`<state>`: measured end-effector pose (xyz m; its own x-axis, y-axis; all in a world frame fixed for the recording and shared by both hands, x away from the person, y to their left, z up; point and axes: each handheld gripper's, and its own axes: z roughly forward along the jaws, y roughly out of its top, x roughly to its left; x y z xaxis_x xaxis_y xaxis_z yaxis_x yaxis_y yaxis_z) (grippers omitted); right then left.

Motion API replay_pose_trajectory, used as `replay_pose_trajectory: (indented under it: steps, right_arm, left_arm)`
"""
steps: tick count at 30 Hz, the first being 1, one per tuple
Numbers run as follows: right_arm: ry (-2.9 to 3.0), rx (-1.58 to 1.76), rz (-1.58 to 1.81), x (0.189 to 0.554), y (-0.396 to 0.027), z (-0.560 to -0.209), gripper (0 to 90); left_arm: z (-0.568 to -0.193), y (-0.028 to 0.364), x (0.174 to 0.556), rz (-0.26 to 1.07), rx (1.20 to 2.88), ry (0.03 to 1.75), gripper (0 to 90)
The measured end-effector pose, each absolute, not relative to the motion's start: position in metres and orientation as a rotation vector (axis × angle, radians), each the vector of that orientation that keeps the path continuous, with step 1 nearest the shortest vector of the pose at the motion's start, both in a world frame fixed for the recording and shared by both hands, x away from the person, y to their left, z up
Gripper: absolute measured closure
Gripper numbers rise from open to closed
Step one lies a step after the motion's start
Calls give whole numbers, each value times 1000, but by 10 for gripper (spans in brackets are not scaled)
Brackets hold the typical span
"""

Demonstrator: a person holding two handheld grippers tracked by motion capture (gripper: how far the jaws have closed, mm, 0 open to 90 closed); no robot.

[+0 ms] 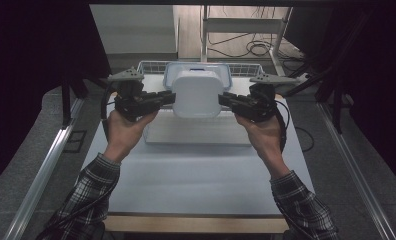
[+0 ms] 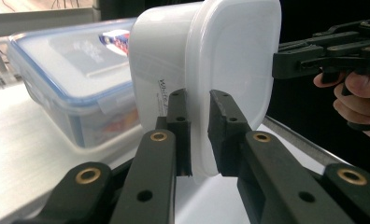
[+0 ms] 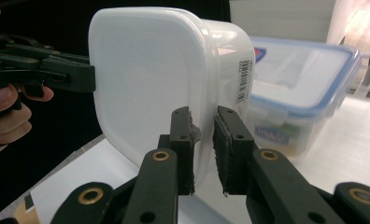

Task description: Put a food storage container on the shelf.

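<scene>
Above the worktop (image 1: 196,165), I have the white tub (image 1: 196,93) held tilted between both grippers, just in front of the blue-rimmed box (image 1: 226,70). Left gripper (image 2: 199,135) and right gripper (image 3: 204,149) each have jaws clamped on its lid rim. Looks light, smooth and slippery; the rim seems the surest hold.

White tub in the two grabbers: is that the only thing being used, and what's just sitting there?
In use:
white tub, lifted off the table
left gripper, clamped on its rim
right gripper, clamped on the opposite rim

Just sitting:
blue-rimmed clear box
wire basket
white table
</scene>
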<state>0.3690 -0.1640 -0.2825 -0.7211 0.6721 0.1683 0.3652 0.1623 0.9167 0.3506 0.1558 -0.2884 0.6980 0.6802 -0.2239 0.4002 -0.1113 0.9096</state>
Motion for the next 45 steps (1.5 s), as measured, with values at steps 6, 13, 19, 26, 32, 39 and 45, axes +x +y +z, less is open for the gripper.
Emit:
replay_pose_trajectory:
  steps: [6, 13, 19, 26, 32, 39, 45]
  right_arm:
    - [2153, 1011, 1607, 378, -162, -266, 782]
    - [2123, 1020, 1608, 391, -160, -249, 779]
    - [2116, 1050, 1598, 404, -159, -243, 775]
    - [2111, 1085, 1574, 419, -156, -239, 766]
    - [2120, 1103, 1565, 429, -152, -240, 749]
    - [2123, 1125, 1573, 435, -148, -237, 688]
    - [2113, 1155, 1577, 443, -147, -239, 657]
  left_arm:
    - [-275, 160, 360, 269, 1723, 872, 799]
    - [-254, 159, 377, 268, 1719, 873, 800]
    - [-248, 158, 391, 260, 1724, 885, 800]
    - [-250, 159, 409, 227, 1703, 916, 792]
    - [-254, 161, 419, 202, 1677, 940, 769]
    - [-253, 160, 427, 193, 1675, 955, 707]
    - [-254, 158, 433, 195, 1682, 963, 685]
